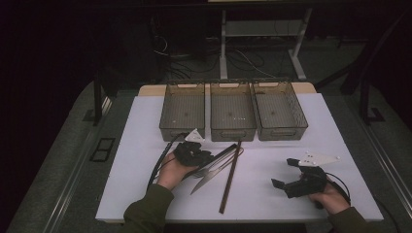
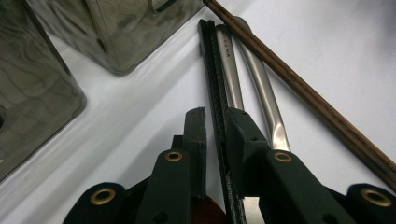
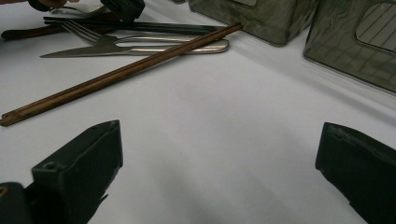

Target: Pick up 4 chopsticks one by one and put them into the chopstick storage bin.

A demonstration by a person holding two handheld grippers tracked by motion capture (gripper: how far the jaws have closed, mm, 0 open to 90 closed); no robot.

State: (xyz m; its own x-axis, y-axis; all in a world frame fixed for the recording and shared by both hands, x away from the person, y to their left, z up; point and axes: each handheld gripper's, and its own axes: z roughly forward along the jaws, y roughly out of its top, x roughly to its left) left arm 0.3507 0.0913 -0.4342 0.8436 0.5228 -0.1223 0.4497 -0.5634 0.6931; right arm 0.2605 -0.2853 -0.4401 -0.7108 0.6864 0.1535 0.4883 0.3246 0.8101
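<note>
Black chopsticks (image 2: 215,93), a thin pair lying side by side on the white counter (image 1: 145,145), sit nearest us in the left gripper view, and our left hand-held gripper (image 2: 214,122) has its jaws clamped on them near 1 end. We judge them light, stiff and slick, so a grip close to the middle would stop them from pivoting or splitting apart. Just beside them lie a steel fork (image 3: 140,39) and knife (image 3: 130,50), with brown wooden chopsticks (image 1: 230,177) angled across. Our right hand-held gripper (image 1: 286,174) rests well apart, jaws wide and empty. Beyond stand 3 smoky plastic bins (image 1: 232,116) in a row. Around the counter the room is dark, with cables on the floor.
</note>
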